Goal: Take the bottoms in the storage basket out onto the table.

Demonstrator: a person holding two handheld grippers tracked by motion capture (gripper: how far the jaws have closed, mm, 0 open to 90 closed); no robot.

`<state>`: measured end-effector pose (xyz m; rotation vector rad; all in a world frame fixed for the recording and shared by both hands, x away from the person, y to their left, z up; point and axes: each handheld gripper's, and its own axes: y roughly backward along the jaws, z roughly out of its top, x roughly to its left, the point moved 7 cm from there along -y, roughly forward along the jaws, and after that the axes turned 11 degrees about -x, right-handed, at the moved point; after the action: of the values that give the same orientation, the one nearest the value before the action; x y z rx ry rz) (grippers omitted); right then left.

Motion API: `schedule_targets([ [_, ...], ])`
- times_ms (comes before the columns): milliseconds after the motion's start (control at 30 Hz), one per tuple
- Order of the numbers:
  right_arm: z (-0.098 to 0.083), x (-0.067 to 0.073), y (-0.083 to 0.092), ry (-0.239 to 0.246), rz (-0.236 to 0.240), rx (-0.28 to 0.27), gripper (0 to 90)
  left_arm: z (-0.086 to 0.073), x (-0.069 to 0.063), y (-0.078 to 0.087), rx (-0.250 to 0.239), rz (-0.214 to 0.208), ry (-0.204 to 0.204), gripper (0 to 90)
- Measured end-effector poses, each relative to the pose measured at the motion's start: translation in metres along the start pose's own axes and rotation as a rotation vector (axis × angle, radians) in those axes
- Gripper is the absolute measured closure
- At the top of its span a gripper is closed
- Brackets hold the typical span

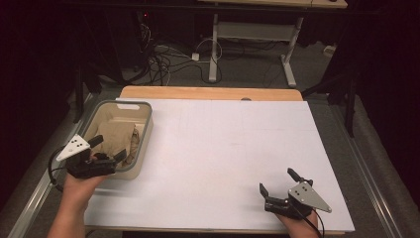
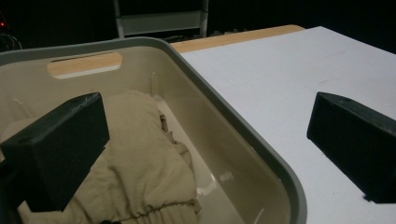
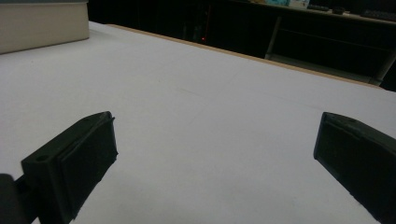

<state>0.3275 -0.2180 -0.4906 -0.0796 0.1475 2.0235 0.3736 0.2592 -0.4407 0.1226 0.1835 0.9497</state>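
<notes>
The left gripper (image 1: 108, 148) hangs wide open and empty over the near rim of the bin (image 1: 146, 130), one jaw above the beige cloth (image 2: 140, 163) crumpled inside, the other outside over the tabletop (image 1: 223, 148). The bin sits at the tabletop's left edge. Near the front right corner, the right gripper (image 1: 277, 182) is spread wide, holding nothing.

The beige bin (image 2: 243, 140) looks like smooth, slightly glossy plastic with a grey rim. The tan garment (image 2: 140, 158) in it is soft, matt woven cloth, creased, with a gathered hem. The counter (image 1: 233, 148) carries a matt white sheet, paper-like and smooth, over a pale wooden edge. The jaws of the left gripper (image 1: 108, 148) and right gripper (image 1: 277, 181) are matt black plastic, and each gripper bears a grey, dull plate.
</notes>
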Motion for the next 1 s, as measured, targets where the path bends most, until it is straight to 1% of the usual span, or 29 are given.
schedule_targets([
  [133,0.0,0.0,0.0,0.004,0.001,-0.002,0.4,-0.001,0.005,0.002,0.005,0.013,0.0,0.0],
  [267,0.0,0.0,0.0,0.002,0.0,-0.002,0.4,0.0,0.011,0.006,0.011,0.038,-0.012,0.0],
  [367,0.0,0.0,0.0,0.003,0.0,-0.002,0.4,0.0,0.017,0.009,0.007,0.056,-0.013,0.0],
  [467,0.0,0.0,0.0,0.003,0.0,-0.001,0.4,-0.001,0.022,0.011,0.0,0.058,0.008,0.0],
  [500,0.0,0.0,0.0,0.003,0.0,-0.001,0.3,-0.001,0.025,0.012,-0.002,0.064,0.015,0.0],
  [633,0.0,0.0,0.0,0.003,0.0,-0.001,0.4,-0.002,0.034,0.017,-0.007,0.083,0.025,0.0],
  [667,0.0,0.0,0.0,0.003,0.0,-0.002,0.3,-0.002,0.034,0.017,-0.007,0.083,0.025,0.0],
  [700,0.0,0.0,0.0,0.003,0.0,-0.001,0.3,-0.002,0.038,0.02,-0.011,0.09,0.034,0.0],
  [800,-0.001,0.0,0.0,0.003,0.0,0.002,0.3,-0.003,0.044,0.023,-0.01,0.105,0.041,0.0],
  [900,0.0,0.001,0.0,0.003,0.001,0.001,0.3,-0.005,0.051,0.028,-0.012,0.116,0.06,0.0],
  [1000,0.0,0.001,0.0,0.004,0.0,0.002,0.4,-0.007,0.059,0.032,-0.016,0.141,0.077,0.0],
])
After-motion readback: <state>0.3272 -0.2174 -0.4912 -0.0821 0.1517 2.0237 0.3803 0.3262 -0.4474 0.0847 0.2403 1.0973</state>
